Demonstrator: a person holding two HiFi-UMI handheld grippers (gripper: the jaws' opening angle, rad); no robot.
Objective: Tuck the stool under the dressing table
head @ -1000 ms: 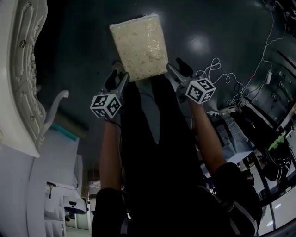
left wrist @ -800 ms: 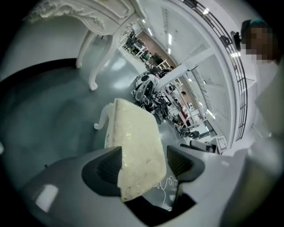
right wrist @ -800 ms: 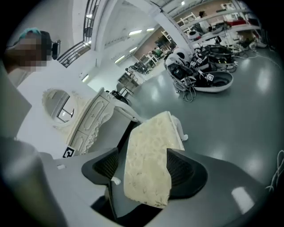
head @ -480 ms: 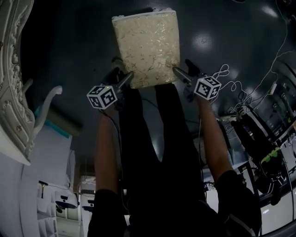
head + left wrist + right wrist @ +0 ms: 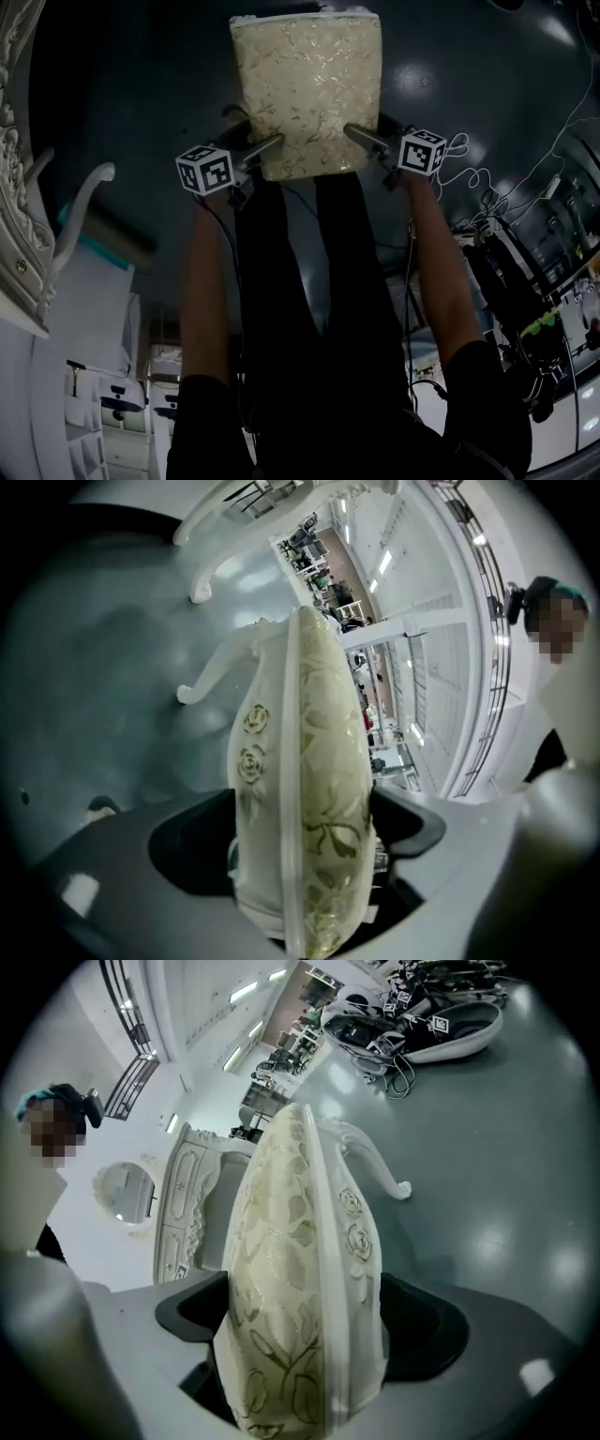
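Now your left gripper (image 5: 267,146) and right gripper (image 5: 362,138) each straddle a stool (image 5: 305,94) edge, jaws just widened, pads seemingly off it.

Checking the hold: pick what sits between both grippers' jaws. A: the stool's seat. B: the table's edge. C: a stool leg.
A: both gripper views show the seat edge-on between the jaws of the left gripper and right gripper, which have just been opening.

No lettering or numbers can be read, possibly owing to blur.
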